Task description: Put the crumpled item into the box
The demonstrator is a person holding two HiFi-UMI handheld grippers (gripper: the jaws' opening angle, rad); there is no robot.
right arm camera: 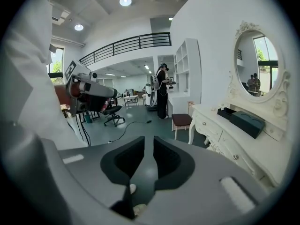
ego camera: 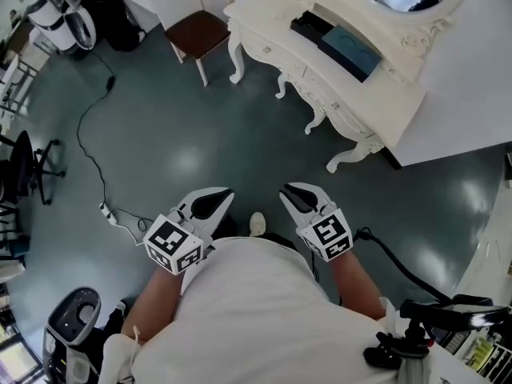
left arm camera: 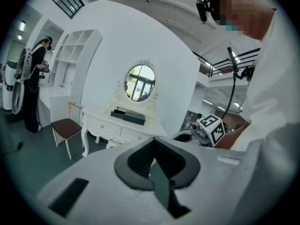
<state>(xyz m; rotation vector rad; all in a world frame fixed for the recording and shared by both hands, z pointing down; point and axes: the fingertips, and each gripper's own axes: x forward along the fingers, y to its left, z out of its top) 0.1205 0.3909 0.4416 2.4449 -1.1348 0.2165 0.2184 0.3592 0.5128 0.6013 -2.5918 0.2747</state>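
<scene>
No crumpled item shows in any view. A dark teal box lies on the white dressing table, beside a black open tray; the box is also in the left gripper view and the right gripper view. I hold both grippers at waist height over the grey floor, pointing toward the table and well short of it. My left gripper is shut with its tips touching and nothing between them. My right gripper stands slightly open, a narrow slit between its empty jaws.
A brown-seated chair stands left of the table. A black cable runs across the floor to a power strip. An office chair is at the left edge. Another person stands by white shelves. Camera gear sits bottom right.
</scene>
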